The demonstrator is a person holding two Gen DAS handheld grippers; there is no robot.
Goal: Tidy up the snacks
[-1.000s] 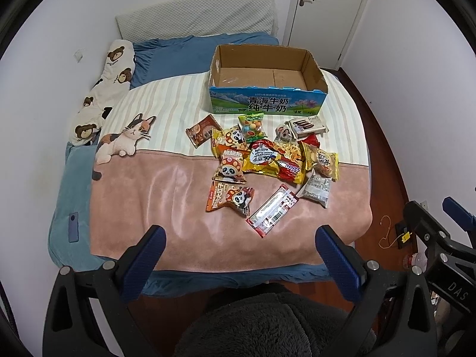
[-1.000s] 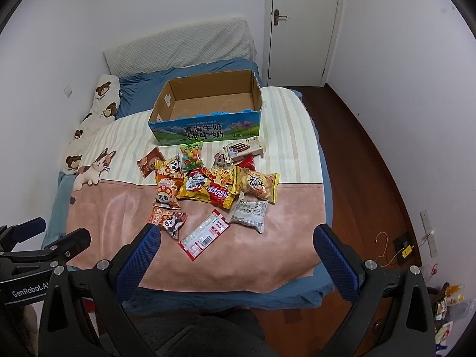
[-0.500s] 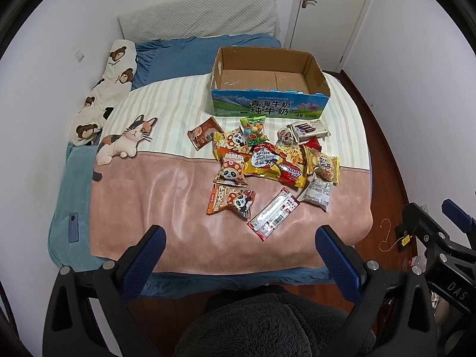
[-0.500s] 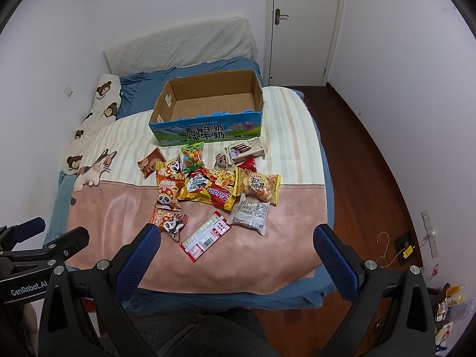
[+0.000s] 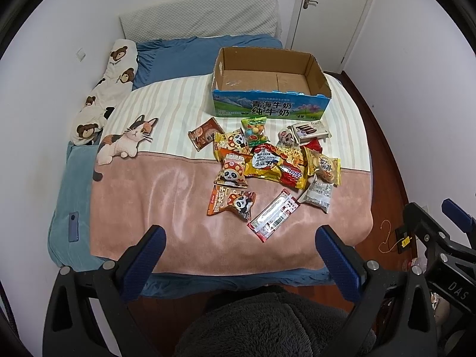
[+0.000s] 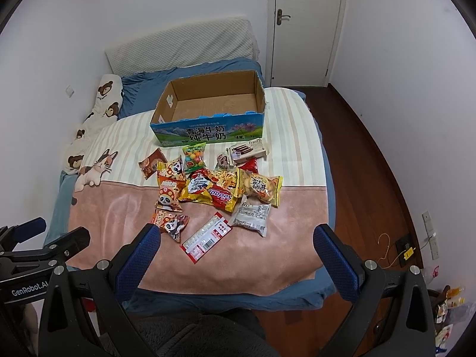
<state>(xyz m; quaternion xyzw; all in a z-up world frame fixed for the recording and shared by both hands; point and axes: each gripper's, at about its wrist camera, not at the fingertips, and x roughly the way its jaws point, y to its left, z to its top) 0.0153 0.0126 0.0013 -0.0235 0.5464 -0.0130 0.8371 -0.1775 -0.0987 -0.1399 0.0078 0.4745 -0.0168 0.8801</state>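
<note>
Both my tongs, left gripper and right gripper, are spread wide and holding nothing. The colourful pile of plastic snack packets sits ahead of them on the pink-and-striped blanket (open blue-printed cardboard box just beyond it).

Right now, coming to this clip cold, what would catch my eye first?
The bright heap of snack packets scattered mid-bed on the pink and striped blanket, with a big yellow-red bag at its centre. Just behind it sits an open cardboard box, nothing inside. Both claws, left and right, hang open at the foot of the bed.
</note>
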